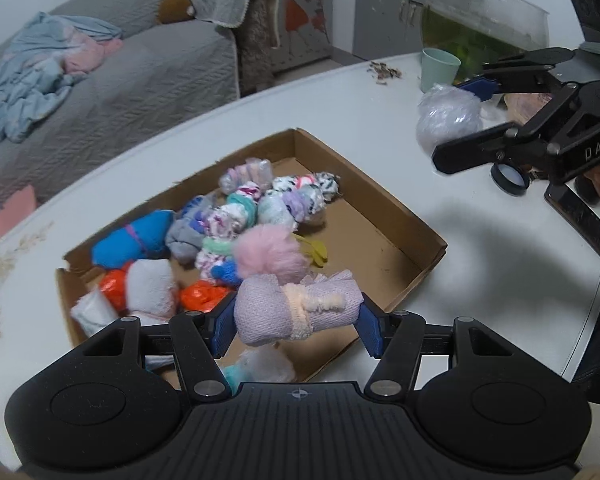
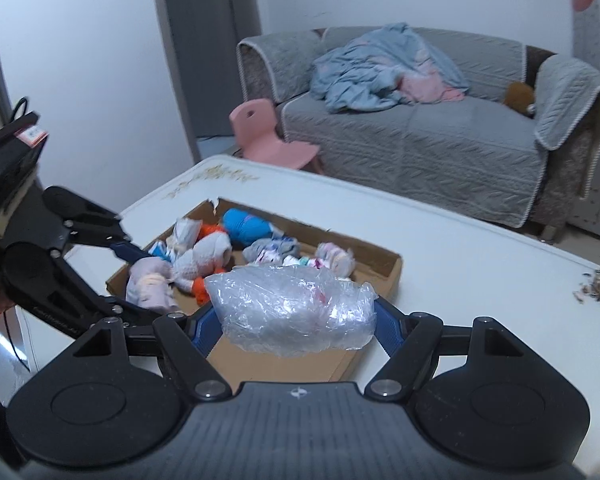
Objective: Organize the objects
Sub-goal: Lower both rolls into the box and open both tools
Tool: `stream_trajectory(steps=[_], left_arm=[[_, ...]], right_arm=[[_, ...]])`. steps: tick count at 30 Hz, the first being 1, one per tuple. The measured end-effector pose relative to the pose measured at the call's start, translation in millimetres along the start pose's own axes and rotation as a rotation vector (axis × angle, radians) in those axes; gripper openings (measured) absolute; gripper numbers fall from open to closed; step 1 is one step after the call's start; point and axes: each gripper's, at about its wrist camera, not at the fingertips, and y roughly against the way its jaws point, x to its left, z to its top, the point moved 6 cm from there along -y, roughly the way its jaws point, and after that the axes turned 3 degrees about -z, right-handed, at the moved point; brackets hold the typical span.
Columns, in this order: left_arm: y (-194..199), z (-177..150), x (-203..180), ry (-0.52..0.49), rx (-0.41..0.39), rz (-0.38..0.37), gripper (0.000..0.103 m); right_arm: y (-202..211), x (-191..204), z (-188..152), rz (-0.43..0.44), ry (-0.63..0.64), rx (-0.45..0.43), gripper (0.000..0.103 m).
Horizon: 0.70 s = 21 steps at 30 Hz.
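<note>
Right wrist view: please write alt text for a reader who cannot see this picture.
The right tongs grip a bundle wrapped in clear plastic above the near edge of a shallow cardboard tray holding rolled socks on a white table. At the left, the left tongs hold a lilac sock roll over the tray.

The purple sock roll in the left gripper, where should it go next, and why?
Probably down into the cardboard box and let go. The left gripper holds the purple sock roll above the box's near edge, where other rolled socks already lie.
</note>
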Motion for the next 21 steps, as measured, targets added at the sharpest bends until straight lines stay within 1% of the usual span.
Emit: stream_trajectory(steps=[2,7,11,13,16,17,19,20,21], left_arm=[[-9.5,1.1,0.2,0.0,0.006,-0.003,0.065],[-34.4,0.1,-9.5,-0.021,0.038,-0.042,0.066],[-53.7,-5.8,-8.4,-0.023,0.058,-0.032,0.066],[-62.3,-10.2,-4.6,-0.014,0.075,-0.019,0.066],[-72.6,-20.8,-0.3,-0.005,0.115,-0.025,0.066],[-74.0,-24.5,1.2,0.002,0.118,-0.023,0.066],[-74.4,-30.0,6.6,0.058,0.13,-0.054,0.066],[-74.1,-32.6,7.9,0.073,0.138,-0.063,0.066],[-73.6,-35.7,6.5,0.066,0.147,-0.061,0.065]], right_arm=[[-5.2,3.8,-3.6,0.017,0.041,0.021,0.072],[-26.0,13.3,-10.3,0.057,0.135,0.078,0.072],[-45.5,14.0,-18.0,0.061,0.171,0.13,0.072],[-54.4,16.0,-22.3,0.06,0.187,0.151,0.072],[-62.9,22.8,-27.3,0.061,0.214,0.176,0.072],[-65.1,25.6,-29.3,0.064,0.226,0.186,0.072],[-66.9,29.7,-34.4,0.069,0.238,0.203,0.072],[-66.5,30.9,-37.3,0.071,0.239,0.21,0.072],[-65.6,32.1,-40.8,0.075,0.245,0.221,0.072]])
